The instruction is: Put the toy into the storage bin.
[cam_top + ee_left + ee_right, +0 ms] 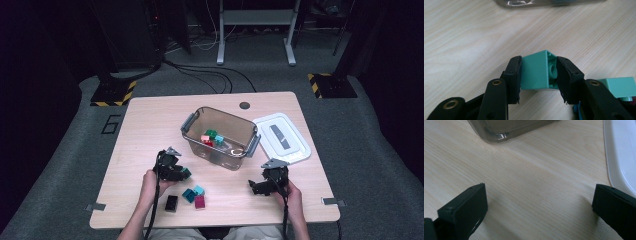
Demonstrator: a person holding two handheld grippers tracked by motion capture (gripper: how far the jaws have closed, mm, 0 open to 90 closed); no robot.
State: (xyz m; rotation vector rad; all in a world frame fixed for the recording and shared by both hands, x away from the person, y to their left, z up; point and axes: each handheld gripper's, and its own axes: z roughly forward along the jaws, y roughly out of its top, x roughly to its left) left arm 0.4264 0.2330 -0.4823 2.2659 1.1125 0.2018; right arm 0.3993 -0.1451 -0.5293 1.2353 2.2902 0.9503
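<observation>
Left gripper [537,75] clamped on a green block [536,72], seen at centre of the left gripper view; in the high view, low and left of centre, just above a loose cluster of blocks [194,195] and a black block [171,202]. Right gripper [539,210] spread wide over bare table [531,182], nothing between its jaws. Bin [220,137] at centre of the high view, with blocks inside; white lid [282,137] just right of it.

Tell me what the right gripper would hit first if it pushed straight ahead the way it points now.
Probably the clear plastic bin: the open right gripper faces bare table, with the bin's corner beyond. The white lid sits off to the side.
</observation>
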